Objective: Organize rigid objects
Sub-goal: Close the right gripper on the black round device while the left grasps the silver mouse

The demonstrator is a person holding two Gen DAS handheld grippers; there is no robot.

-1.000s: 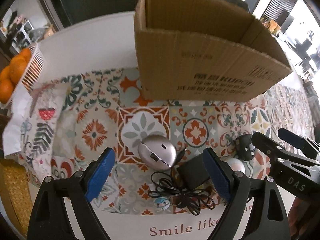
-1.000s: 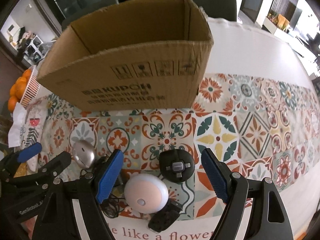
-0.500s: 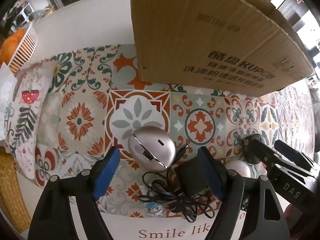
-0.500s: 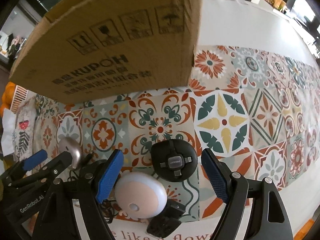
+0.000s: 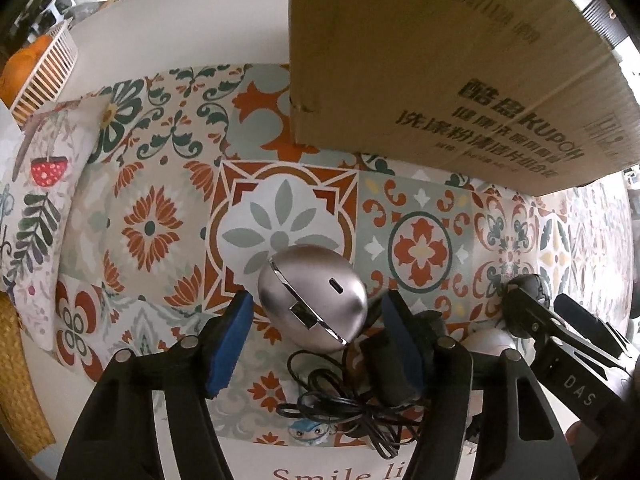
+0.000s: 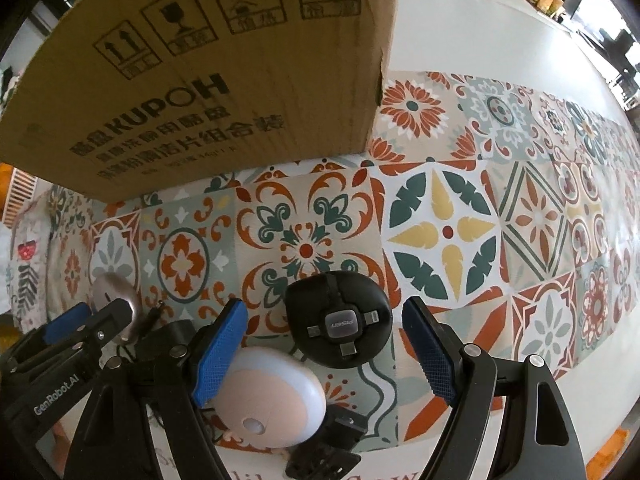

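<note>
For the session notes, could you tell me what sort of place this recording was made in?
Probably a home dining area: a white table under a tile-patterned mat, a basket of oranges at its edge, and small gadgets beside a cardboard box.

white table (image 5: 192, 40) under tiled mat (image 5: 152, 224)

We list: brushed silver mouse (image 5: 312, 298), satin metallic sheen; matt corrugated cardboard box (image 5: 440, 64); glossy printed tile-pattern mat (image 6: 440, 236); black plastic adapter puck (image 6: 338, 320), semi-gloss; smooth white plastic dome light (image 6: 272, 400); ribbed blue gripper pads (image 6: 218, 356).
</note>
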